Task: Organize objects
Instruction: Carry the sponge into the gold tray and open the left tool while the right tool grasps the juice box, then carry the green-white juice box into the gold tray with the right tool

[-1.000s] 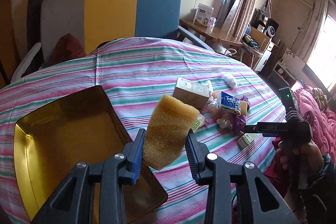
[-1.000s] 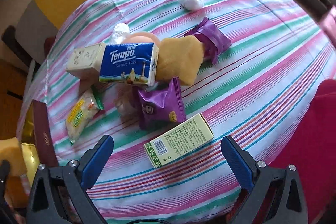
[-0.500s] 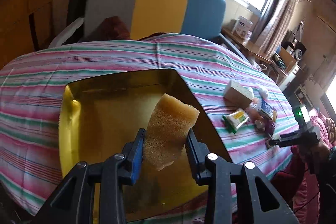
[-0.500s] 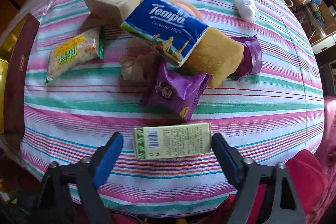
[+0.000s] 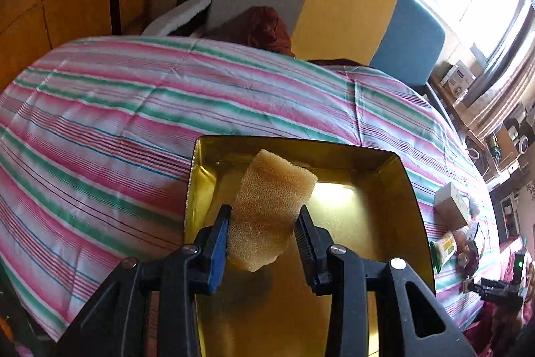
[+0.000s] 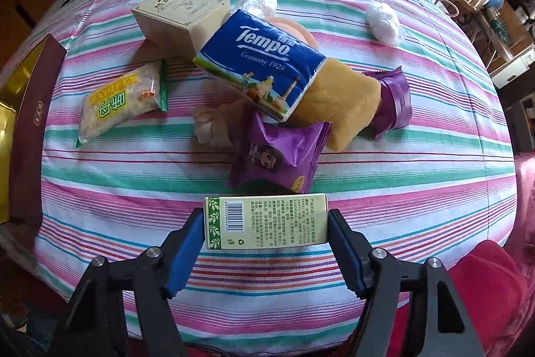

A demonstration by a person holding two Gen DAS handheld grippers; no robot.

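Left wrist, tool point(image 5: 264, 223) pinching sponge point(image 5: 271, 206)

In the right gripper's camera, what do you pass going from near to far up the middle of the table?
Green box between the jaws → purple snack packet → blue Tempo tissue pack → crinkly clear wrapper.

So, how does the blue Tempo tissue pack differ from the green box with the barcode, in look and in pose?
The Tempo tissue pack is blue, soft plastic; the green box is pale green, stiff card with a barcode. The pack lies tilted on top of other items in the pile; the box lies flat on the striped cloth, between the right gripper pads. Both are oblong and printed.
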